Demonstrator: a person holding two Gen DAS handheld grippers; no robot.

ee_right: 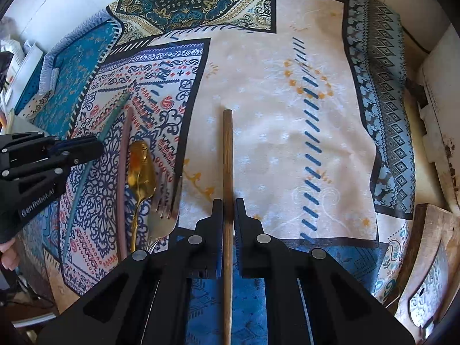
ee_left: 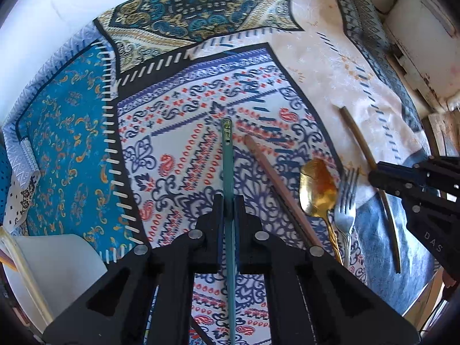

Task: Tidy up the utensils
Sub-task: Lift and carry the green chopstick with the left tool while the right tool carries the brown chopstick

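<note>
My left gripper (ee_left: 228, 199) is shut on a teal chopstick (ee_left: 226, 155) that runs straight ahead between its pads, its tip over the patterned cloth. My right gripper (ee_right: 228, 201) is shut on a brown wooden chopstick (ee_right: 227, 149) in the same way. Between the two lie a pinkish chopstick (ee_left: 273, 175), a gold spoon (ee_left: 316, 184) and a silver fork (ee_left: 346, 204), side by side on the cloth. The right gripper (ee_left: 373, 174) shows at the right edge of the left wrist view, with the brown chopstick (ee_left: 356, 135). In the right wrist view the left gripper (ee_right: 99, 145) enters at the left, with the teal chopstick (ee_right: 113, 115).
A patchwork-patterned tablecloth (ee_right: 273, 132) covers the surface. A white sheet or box (ee_left: 57, 264) lies at the lower left. A wooden board (ee_right: 431, 253) sits at the lower right, beside a white ledge (ee_right: 440, 132). Part of a hand (ee_right: 8, 256) shows behind the left gripper.
</note>
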